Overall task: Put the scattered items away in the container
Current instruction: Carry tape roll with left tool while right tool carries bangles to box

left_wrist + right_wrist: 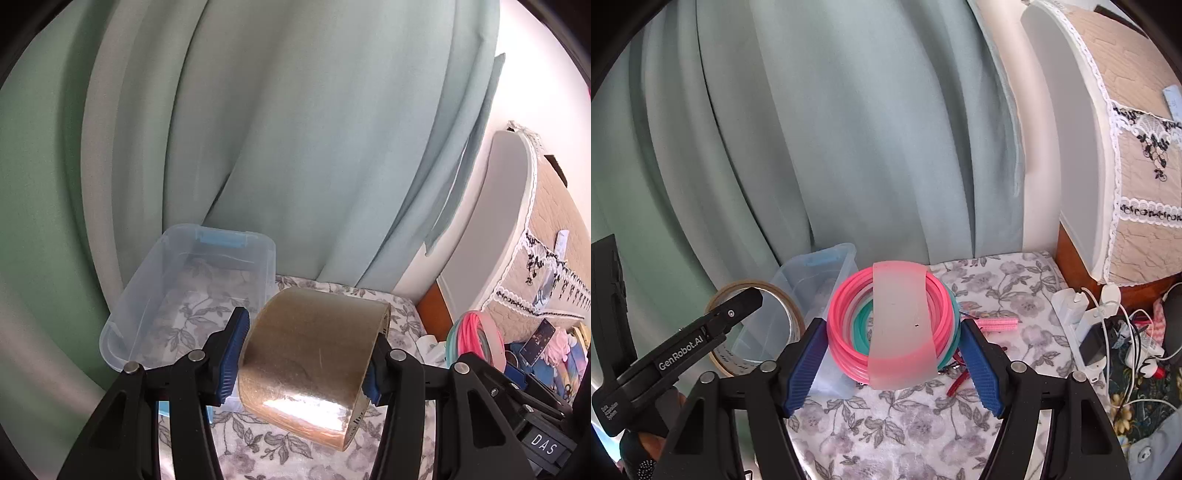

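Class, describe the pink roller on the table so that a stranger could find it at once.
Start at the floral tablecloth, then look just right of the right gripper and its bundle of rings. The roller lies flat there, a small pink ridged cylinder, unlike the looped rings and the white chargers beyond.

The near end of the clear container (192,295) is hidden behind the tape roll (314,365) and a blue pad (232,354) of the left gripper (301,360). In the right wrist view, much of the container (816,291) is covered by the coil of pink and green rings (897,325). Red-handled items (956,380) beside the coil are mostly concealed and cannot be identified. Print inside the tape roll (757,325) is too small to be read.
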A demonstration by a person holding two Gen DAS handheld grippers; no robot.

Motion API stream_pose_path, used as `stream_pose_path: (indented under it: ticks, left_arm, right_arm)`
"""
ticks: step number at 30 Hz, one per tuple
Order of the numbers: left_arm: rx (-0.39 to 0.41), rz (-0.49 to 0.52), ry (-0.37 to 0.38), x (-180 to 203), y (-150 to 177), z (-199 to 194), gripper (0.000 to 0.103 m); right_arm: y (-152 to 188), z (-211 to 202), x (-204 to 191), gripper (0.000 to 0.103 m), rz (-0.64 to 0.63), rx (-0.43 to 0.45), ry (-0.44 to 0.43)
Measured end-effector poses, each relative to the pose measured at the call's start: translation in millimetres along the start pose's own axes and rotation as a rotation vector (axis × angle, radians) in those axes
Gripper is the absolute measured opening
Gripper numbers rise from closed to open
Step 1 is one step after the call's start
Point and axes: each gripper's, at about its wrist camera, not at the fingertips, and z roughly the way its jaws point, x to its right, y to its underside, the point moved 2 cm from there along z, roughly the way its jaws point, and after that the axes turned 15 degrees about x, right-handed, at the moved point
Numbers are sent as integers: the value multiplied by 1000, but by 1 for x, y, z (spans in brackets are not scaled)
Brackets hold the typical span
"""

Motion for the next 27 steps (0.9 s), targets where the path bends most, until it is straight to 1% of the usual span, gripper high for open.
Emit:
stream_pose_path:
  ticks: [11,18,27]
  left_arm:
    - [8,-60,-58,-47,-5,-2,55]
    - [8,-86,-76,-66,-4,0,55]
    - [-4,-124,-118,-91,0,10,55]
  right_arm:
    - [-5,18,-37,75,-48,-24,-47]
    - [-8,36,-58,75,-78,-51,-67]
    - [-9,64,-81,75,-101,-88,-87]
